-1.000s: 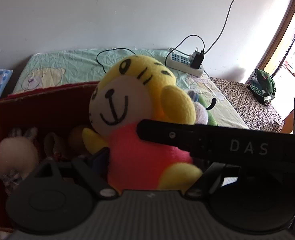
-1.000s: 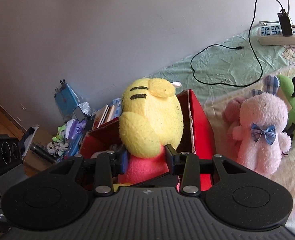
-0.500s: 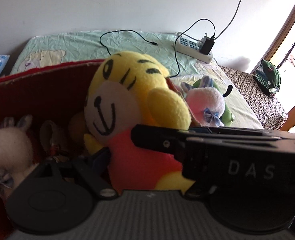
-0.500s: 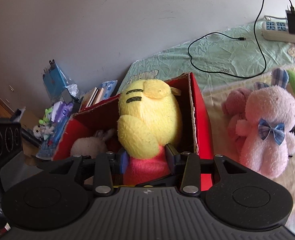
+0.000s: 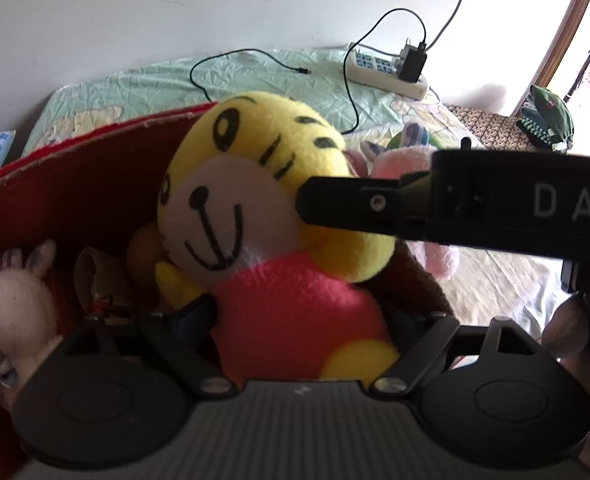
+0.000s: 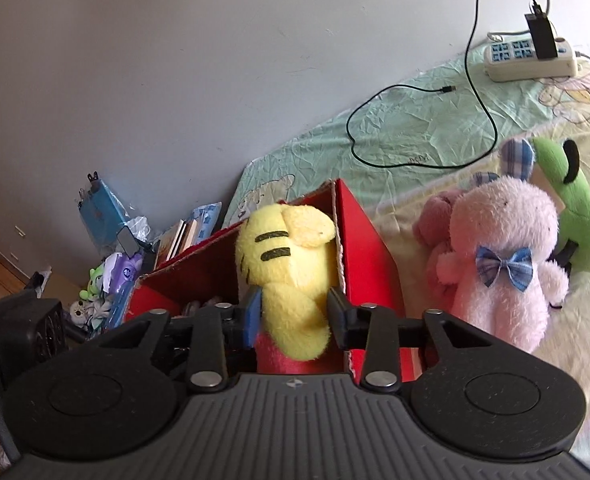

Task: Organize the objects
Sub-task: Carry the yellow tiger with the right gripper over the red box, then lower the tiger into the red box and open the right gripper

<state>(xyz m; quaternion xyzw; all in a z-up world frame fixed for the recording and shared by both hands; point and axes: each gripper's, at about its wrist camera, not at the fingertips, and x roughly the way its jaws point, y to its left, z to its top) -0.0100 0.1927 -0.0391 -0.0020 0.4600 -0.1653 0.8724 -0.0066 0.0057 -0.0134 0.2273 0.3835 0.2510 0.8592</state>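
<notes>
A yellow tiger plush in a red shirt sits upright inside the red cardboard box, against its right wall. My left gripper is shut on the plush's red body, fingers wide apart on either side. In the right wrist view the plush shows from behind, and my right gripper is shut on its lower back and arm, just inside the box. One black finger of the right gripper crosses the left wrist view at the plush's cheek.
A white bunny plush and other small toys lie in the box's left part. On the bed beside the box are a pink bunny plush, a green plush, a power strip and a black cable. Books and clutter sit left of the bed.
Both grippers have carried the tiger plush down from above the box rim into the box. Its body now sits lower between the red walls.
</notes>
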